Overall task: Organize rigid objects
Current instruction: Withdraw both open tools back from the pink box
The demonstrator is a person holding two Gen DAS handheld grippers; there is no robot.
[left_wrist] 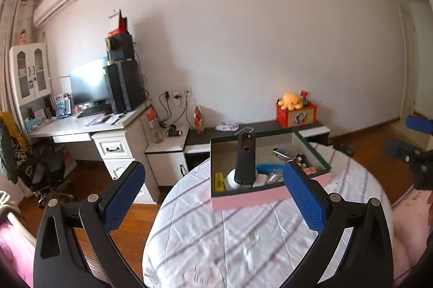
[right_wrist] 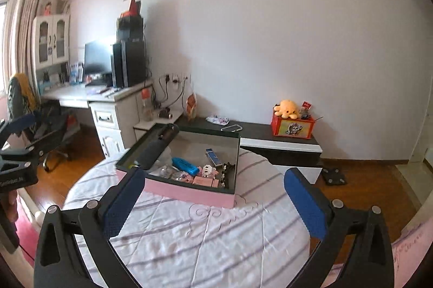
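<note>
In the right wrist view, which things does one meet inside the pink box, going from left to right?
Dark grey cylindrical device leaning on the left wall of the pink box → blue case → white-and-blue stick → small black parts.

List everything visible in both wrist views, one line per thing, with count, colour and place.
storage box: one, pink outside with dark rim, on the bed
black device: one, tall, black, standing in the box's near-left part
blue object: one, lying in the box
yellow item: one, at the box's left corner
bed quilt: one, white with grey stripes, under the box
plush toy: one, yellow-orange, atop the red box
red box: one, on the low dark cabinet
monitor: one, black, on the white desk
air conditioner: one, white, high on the wall
left gripper: one, black with blue pads, open, above the bed
right gripper: one, the same, open
</note>
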